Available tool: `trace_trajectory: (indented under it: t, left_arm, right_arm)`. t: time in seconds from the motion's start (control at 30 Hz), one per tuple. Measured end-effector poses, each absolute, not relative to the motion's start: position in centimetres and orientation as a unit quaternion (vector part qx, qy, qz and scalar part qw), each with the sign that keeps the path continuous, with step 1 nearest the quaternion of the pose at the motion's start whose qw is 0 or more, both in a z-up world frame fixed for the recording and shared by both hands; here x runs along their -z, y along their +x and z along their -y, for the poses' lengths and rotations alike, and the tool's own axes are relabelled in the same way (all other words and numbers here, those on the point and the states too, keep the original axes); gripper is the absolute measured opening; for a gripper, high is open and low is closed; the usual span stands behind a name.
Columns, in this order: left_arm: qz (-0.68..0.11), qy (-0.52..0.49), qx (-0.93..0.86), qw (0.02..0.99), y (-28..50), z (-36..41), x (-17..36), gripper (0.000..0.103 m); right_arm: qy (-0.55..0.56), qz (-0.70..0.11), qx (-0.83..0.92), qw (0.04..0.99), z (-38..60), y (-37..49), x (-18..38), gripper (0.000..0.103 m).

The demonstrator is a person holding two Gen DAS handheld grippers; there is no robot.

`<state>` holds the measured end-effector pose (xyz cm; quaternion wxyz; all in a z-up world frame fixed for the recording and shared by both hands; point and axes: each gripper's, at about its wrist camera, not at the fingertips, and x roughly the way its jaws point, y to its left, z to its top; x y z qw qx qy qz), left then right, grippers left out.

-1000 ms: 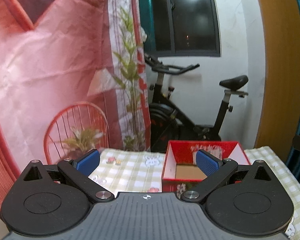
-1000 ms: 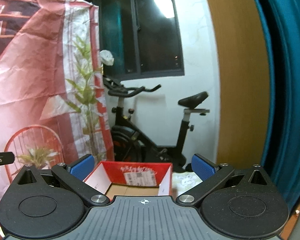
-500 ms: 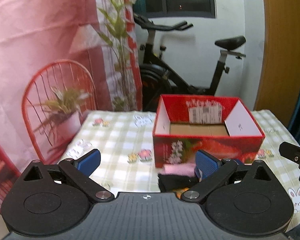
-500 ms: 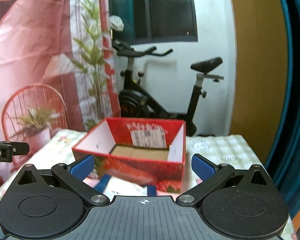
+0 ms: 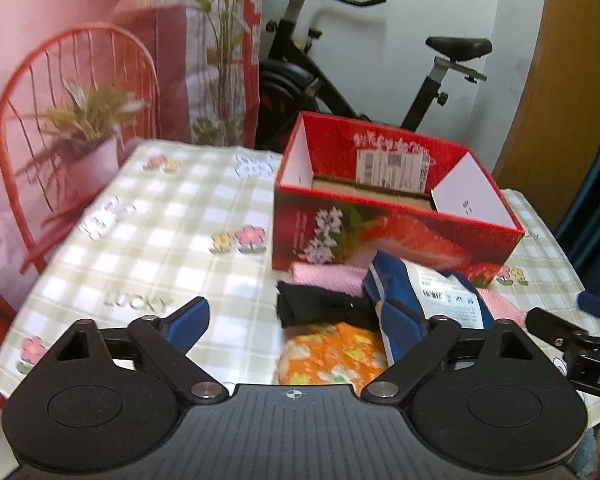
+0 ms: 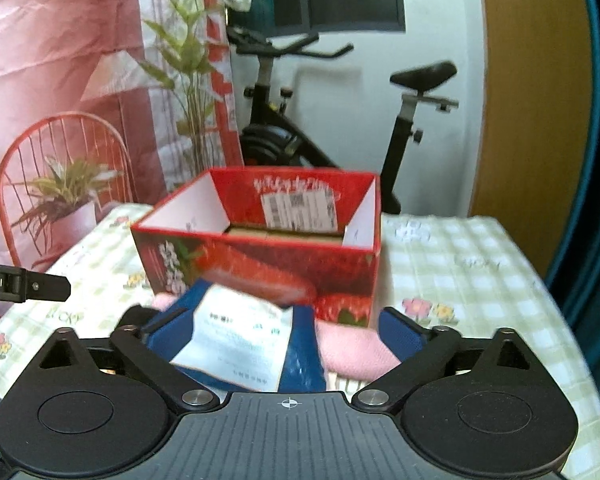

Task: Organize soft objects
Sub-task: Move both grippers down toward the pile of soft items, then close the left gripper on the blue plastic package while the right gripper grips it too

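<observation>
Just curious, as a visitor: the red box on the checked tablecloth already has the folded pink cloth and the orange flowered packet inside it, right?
Not inside. The pink cloth and orange flowered packet lie on the checked tablecloth in front of the red box, as the left wrist view shows.

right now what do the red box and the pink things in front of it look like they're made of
Red box: looks like cardboard with a glossy printed strawberry skin; plain brown base and white flaps show inside. Pink cloth: seems a soft, matte knit or terry fabric, folded; the second pink piece looks alike. Blur leaves the weave uncertain.
</observation>
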<state>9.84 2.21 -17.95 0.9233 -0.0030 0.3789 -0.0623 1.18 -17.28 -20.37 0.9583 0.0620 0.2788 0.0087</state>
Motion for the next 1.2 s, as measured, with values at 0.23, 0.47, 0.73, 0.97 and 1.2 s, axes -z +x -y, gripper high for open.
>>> trace_trajectory:
  t: [0.23,0.47,0.73,0.97,1.2]
  left_arm:
    - [-0.411,-0.007,0.107,0.905,12.0,-0.1,20.3,0.069]
    - [-0.431,-0.006,0.143,0.891,14.0,2.3,21.9,0.057]
    - [-0.466,-0.003,0.164,0.869,15.9,3.7,24.6,0.055]
    - [-0.486,-0.015,0.175,0.856,17.5,3.8,25.7,0.055]
    - [-0.496,-0.024,0.177,0.850,18.3,3.8,26.2,0.055]
  right_arm:
    - [0.083,-0.313,-0.029,0.946,18.7,3.7,23.2,0.075]
    - [0.102,-0.341,-0.058,0.933,19.5,6.9,25.6,0.064]
    - [0.117,-0.369,-0.079,0.919,19.4,8.6,27.4,0.063]
    - [0.132,-0.379,-0.096,0.911,19.5,9.5,28.2,0.062]
    - [0.138,-0.386,-0.099,0.907,19.7,10.5,28.7,0.065]
